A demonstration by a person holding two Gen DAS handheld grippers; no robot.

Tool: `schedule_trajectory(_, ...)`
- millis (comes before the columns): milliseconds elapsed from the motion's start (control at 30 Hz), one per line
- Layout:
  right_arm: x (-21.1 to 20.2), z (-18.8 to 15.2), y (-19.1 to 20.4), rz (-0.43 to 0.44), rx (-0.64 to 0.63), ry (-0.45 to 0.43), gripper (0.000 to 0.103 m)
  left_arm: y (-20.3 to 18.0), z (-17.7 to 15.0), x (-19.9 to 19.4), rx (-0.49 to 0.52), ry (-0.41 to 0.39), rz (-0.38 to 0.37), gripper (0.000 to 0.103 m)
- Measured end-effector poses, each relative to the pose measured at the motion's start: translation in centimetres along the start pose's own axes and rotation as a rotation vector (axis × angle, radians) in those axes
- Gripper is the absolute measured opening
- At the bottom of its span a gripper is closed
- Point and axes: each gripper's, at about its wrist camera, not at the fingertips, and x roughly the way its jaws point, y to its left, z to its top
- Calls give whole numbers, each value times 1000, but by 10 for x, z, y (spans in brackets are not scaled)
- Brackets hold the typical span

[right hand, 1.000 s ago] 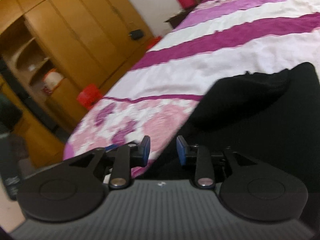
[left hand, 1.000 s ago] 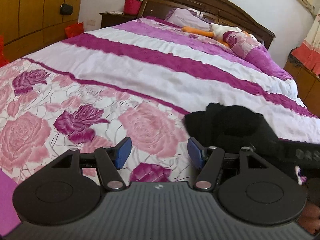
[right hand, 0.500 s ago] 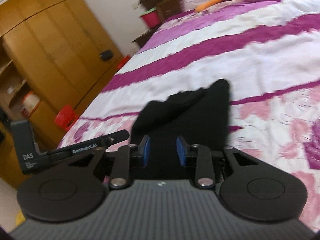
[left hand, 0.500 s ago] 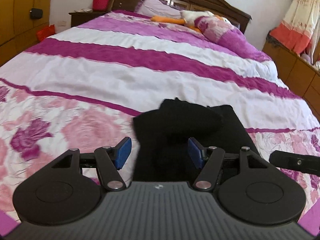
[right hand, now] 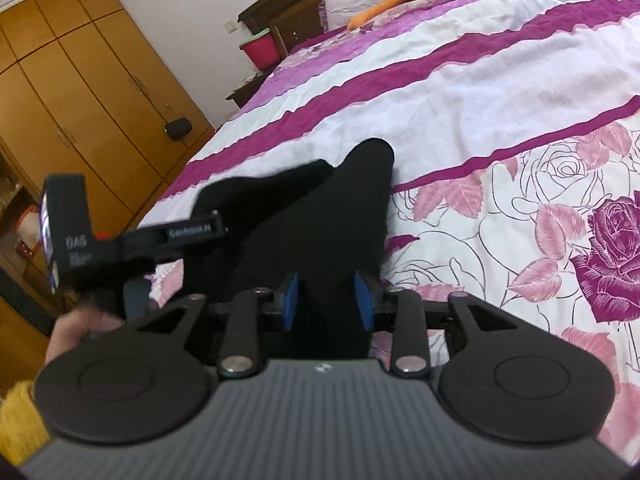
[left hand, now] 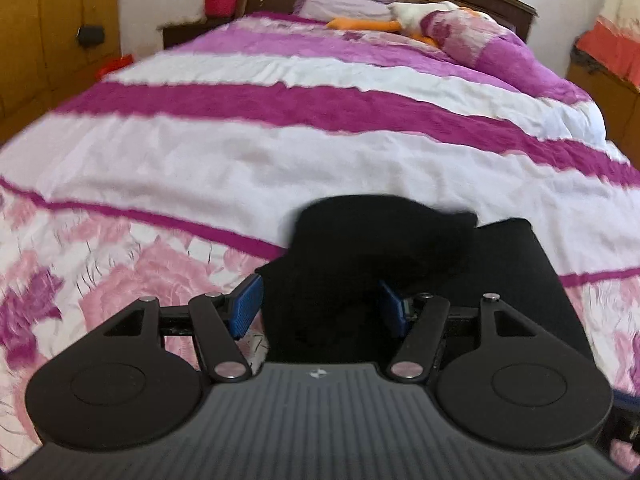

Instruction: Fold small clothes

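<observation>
Your right gripper (right hand: 326, 300) sits at the lower centre of its view, its blue pads opening with black cloth (right hand: 304, 216) between them; the pads no longer seem to press it. Your left gripper (left hand: 320, 306) is spread wide at the lower centre of its own view, the cloth's near edge lying loose between the pads, ungripped. The cloth rests on the flowered bedspread (right hand: 520, 208), running up toward mid-frame, with a rumpled fold at its far end. To do this well, let the right pads come fully clear, then lower the left pads onto one single edge before you clench, so only one layer lifts
</observation>
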Motion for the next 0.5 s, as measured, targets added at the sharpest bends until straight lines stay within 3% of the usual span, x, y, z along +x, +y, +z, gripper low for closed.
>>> schedule_trajectory(267, 5, -2, -11, 25, 28, 9, 50, 32, -11, -22, -61, 63, -114, 73)
schedule_trajectory(400, 0, 1, -16, 50, 66, -30, 71, 44, -31, -39, -91, 125, -252, 83)
schedule_trajectory(500, 3, 3, -18, 68, 79, -30, 74, 45, -46, -39, -133, 162, -309, 86)
